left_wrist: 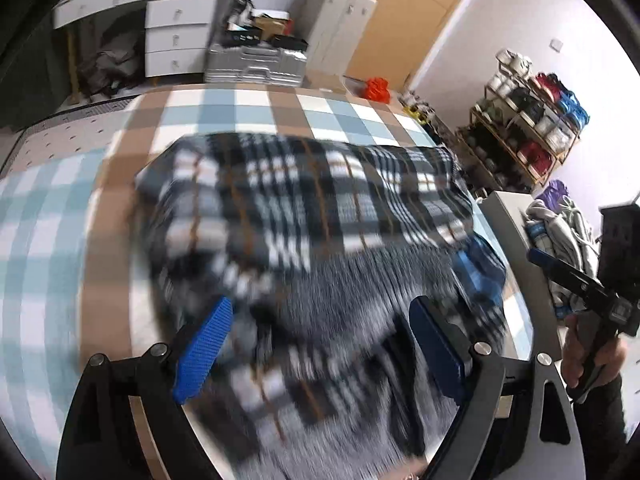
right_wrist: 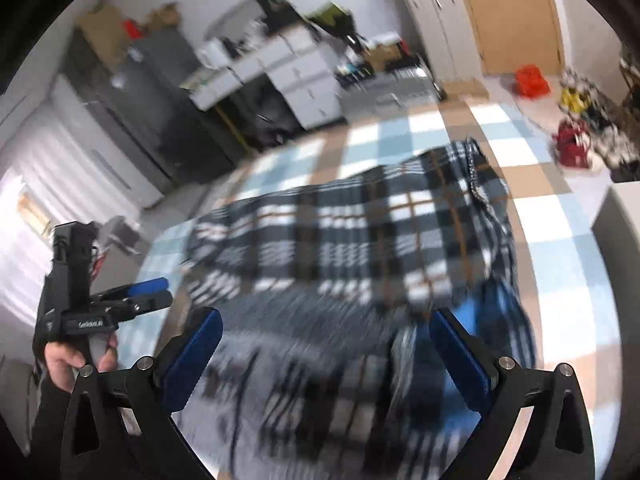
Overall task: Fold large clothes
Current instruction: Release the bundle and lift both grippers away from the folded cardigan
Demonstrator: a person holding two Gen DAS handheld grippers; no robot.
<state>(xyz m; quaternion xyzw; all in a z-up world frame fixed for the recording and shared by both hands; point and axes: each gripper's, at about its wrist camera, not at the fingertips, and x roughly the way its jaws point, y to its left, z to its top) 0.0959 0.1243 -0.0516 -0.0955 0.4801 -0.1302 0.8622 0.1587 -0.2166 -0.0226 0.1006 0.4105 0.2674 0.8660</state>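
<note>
The blanket [left_wrist: 304,216] is a black, white and grey plaid with thin brown lines, and its near edge ends in a grey-and-white fringe. Under the blanket, the bedspread [left_wrist: 60,216] is checked in pale blue, white and tan. At the blanket's right edge a patch of bright blue cloth [left_wrist: 480,272] shows. Beyond the blanket's far side stand white drawers [left_wrist: 176,36] and a silver case [left_wrist: 256,65]. An orange-red bag [left_wrist: 376,89] sits past the blanket's far right corner. Both grippers have black frames with blue pads [left_wrist: 204,356].
</note>
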